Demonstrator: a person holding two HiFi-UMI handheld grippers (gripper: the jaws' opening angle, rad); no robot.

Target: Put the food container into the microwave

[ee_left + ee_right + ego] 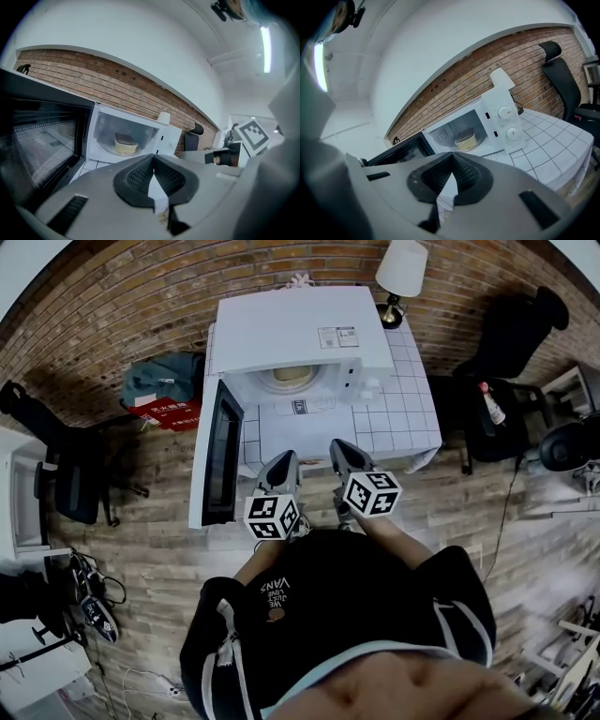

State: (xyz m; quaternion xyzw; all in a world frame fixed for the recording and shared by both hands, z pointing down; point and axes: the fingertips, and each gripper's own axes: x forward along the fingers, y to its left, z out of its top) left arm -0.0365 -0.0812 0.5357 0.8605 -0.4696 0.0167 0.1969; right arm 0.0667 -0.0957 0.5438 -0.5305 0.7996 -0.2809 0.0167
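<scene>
The white microwave point(300, 334) stands on the tiled table point(403, 418) with its door point(220, 451) swung fully open to the left. A pale, round food container point(291, 379) with a darker lid sits on the turntable inside. The left gripper view shows the container point(125, 143) behind the open door point(37, 145). In the right gripper view the container point(466, 139) sits beside the dial panel point(504, 124). My left gripper point(278, 470) and right gripper point(349, 460) hover side by side at the table's near edge, back from the microwave. Both are shut, tips touching, holding nothing.
A white-shaded lamp point(401, 273) stands behind the microwave against the brick wall. A black office chair point(511, 334) is right of the table, another dark chair point(66, 465) far left. A teal bag on a red item point(164, 395) lies left of the microwave.
</scene>
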